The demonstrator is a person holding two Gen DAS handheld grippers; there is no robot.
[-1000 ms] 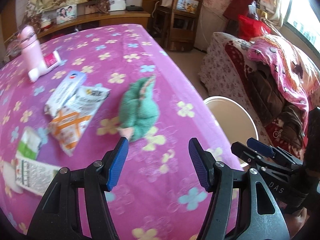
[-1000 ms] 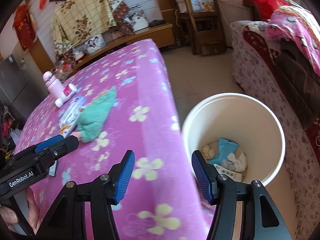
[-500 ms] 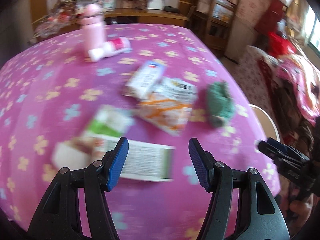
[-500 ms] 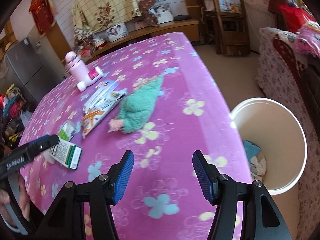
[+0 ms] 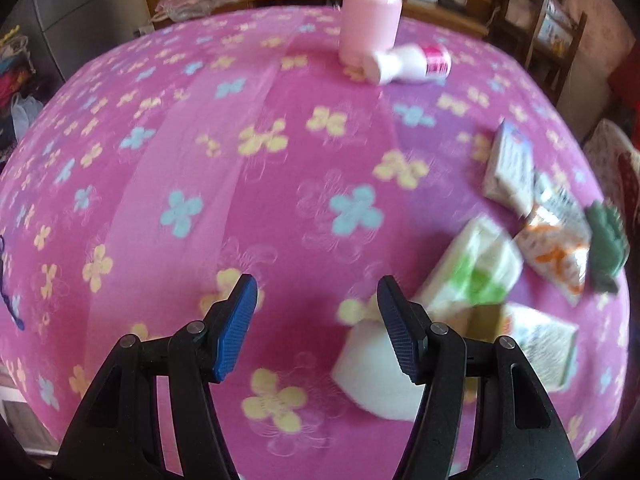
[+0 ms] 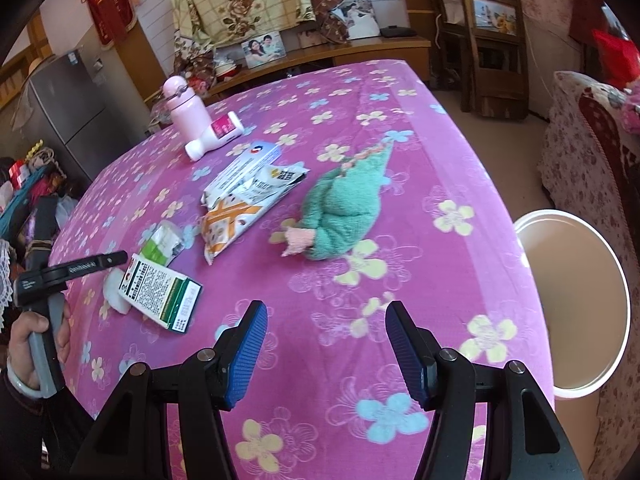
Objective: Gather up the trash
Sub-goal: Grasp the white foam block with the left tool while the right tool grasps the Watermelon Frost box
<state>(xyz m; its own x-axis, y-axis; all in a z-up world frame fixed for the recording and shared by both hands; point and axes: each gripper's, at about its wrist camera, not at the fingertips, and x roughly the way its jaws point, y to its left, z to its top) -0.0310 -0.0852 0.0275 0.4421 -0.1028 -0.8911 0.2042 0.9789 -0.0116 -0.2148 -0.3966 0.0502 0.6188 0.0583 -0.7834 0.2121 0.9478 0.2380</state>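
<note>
Trash lies on the pink flowered tablecloth [image 6: 420, 184]: a green-and-white printed box [image 6: 160, 292], a white pad [image 6: 115, 294], a green tissue packet [image 6: 160, 242], an orange snack bag [image 6: 240, 208] and a white carton [image 6: 244, 166]. My left gripper [image 5: 314, 320] hangs open over bare cloth. The white pad [image 5: 372, 376] sits just right of its right finger, with the tissue packet [image 5: 472, 272] and printed box [image 5: 540, 344] beyond. My right gripper [image 6: 324, 344] is open above the cloth near the front edge, nothing between its fingers. Seen from there, the left gripper [image 6: 116, 259] points at the pad.
A white bin [image 6: 576, 304] stands on the floor right of the table. A green knitted piece [image 6: 348, 204] lies mid-table. A pink flask [image 6: 186, 110] and a toppled white bottle [image 6: 216, 136] sit at the back. A person's hand [image 6: 24, 340] holds the left gripper's handle.
The left gripper swung left across the table, so the trash now lies at the right of its view. The right gripper drew back from above the bin to over the tablecloth.
</note>
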